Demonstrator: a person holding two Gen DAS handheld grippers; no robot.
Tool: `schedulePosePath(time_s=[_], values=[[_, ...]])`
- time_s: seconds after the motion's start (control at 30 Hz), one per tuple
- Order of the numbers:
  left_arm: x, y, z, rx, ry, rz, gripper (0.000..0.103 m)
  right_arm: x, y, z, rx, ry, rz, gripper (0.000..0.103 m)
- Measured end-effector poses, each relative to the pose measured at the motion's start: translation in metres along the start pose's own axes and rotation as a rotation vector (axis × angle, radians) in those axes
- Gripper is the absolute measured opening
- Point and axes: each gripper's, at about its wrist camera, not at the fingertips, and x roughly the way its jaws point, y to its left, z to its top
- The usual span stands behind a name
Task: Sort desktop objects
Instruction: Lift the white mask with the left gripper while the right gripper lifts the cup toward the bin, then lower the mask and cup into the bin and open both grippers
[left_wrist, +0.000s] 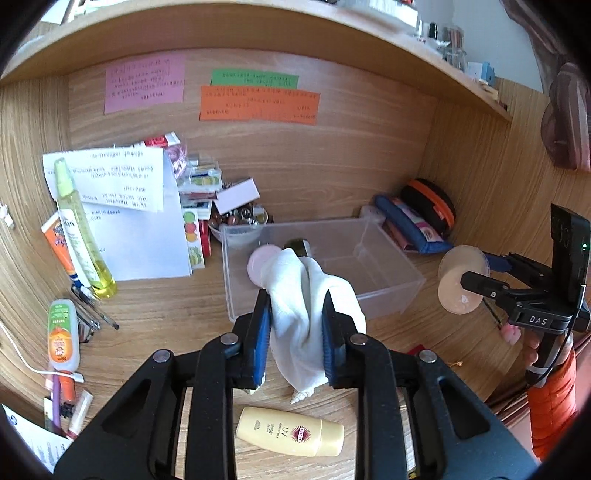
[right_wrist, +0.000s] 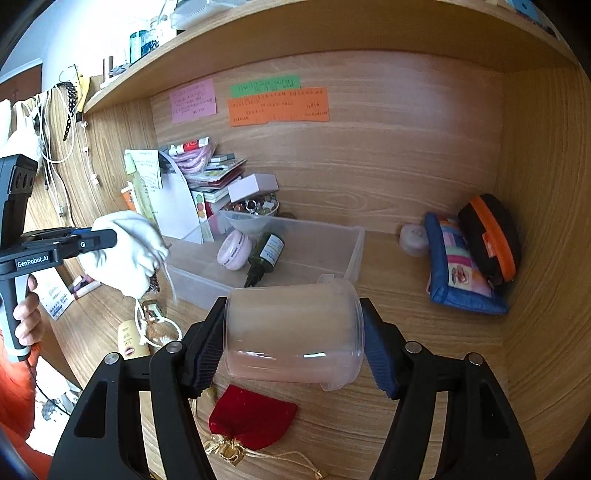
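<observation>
My left gripper (left_wrist: 297, 325) is shut on a white cloth pouch (left_wrist: 306, 291) and holds it above the desk, just in front of the clear plastic bin (left_wrist: 399, 284). The same pouch shows in the right wrist view (right_wrist: 123, 251). My right gripper (right_wrist: 291, 332) is shut on a clear jar of pinkish cream (right_wrist: 291, 332), held on its side above the desk, right of the bin (right_wrist: 343, 254). In the bin lie a pink round case (right_wrist: 234, 249) and a dark green bottle (right_wrist: 267, 254).
A yellow UV sunscreen tube (left_wrist: 290, 432) lies below my left gripper. A red velvet pouch (right_wrist: 253, 417) lies below my right gripper. Blue and black-orange pouches (right_wrist: 469, 258) stand in the right corner. Papers, bottles and boxes (left_wrist: 122, 221) crowd the left.
</observation>
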Motion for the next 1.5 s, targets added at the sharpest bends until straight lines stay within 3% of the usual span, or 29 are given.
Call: schedulePosePath(time_s=[0.47, 0.77, 1.03, 1.5], values=[[-0.014, 0.003, 0.032, -0.011, -0.081, -0.024, 0.023, -0.002, -0.005, 0.027, -0.017, -0.043, 0.0, 0.064], [-0.001, 0.005, 0.054, 0.002, -0.095, -0.026, 0.023, 0.013, -0.007, 0.039, -0.02, -0.038, 0.014, 0.064], [0.033, 0.012, 0.059, 0.001, -0.038, -0.02, 0.023, 0.043, -0.007, 0.053, -0.04, -0.014, 0.033, 0.064], [0.106, 0.031, 0.046, -0.016, 0.103, -0.027, 0.023, 0.121, -0.005, 0.051, -0.042, 0.112, 0.092, 0.064]])
